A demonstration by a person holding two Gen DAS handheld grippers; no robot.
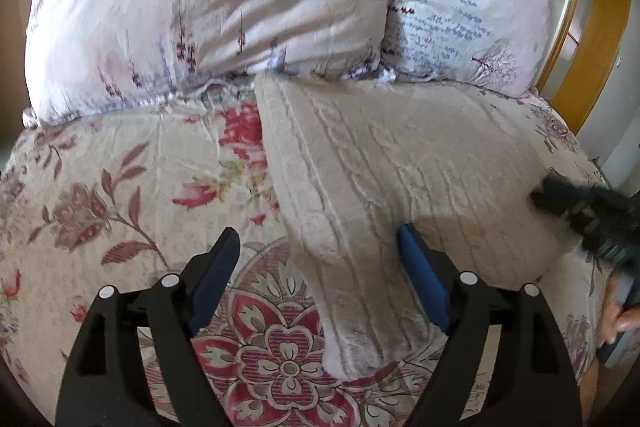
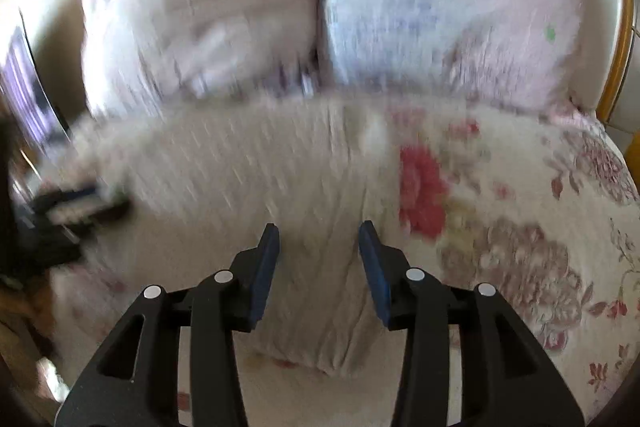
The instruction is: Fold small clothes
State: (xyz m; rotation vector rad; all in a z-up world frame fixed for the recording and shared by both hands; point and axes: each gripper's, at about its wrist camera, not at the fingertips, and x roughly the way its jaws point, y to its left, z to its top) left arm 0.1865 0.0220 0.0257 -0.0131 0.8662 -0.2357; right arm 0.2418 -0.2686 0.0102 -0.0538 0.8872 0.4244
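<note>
Beige garment laid flat on bed

A ribbed, plush beige garment [image 1: 384, 179] is spread on the floral quilt [image 1: 120, 187] below two pillows [image 1: 200, 7]; left claw [image 1: 320, 255] and right claw [image 2: 318, 247] are parted, empty.

The whole right wrist view is smeared with motion blur, so the prints on the two pillows [image 2: 320, 27] dissolve into streaks, and the left gripper [image 2: 76, 207] at its left edge is only a dark smudge. In the left wrist view, the right gripper [image 1: 592, 215] is blurred and cut off by the right edge, its fingers indistinct. The hand [image 1: 618, 319] below it is also mostly out of frame.
</note>
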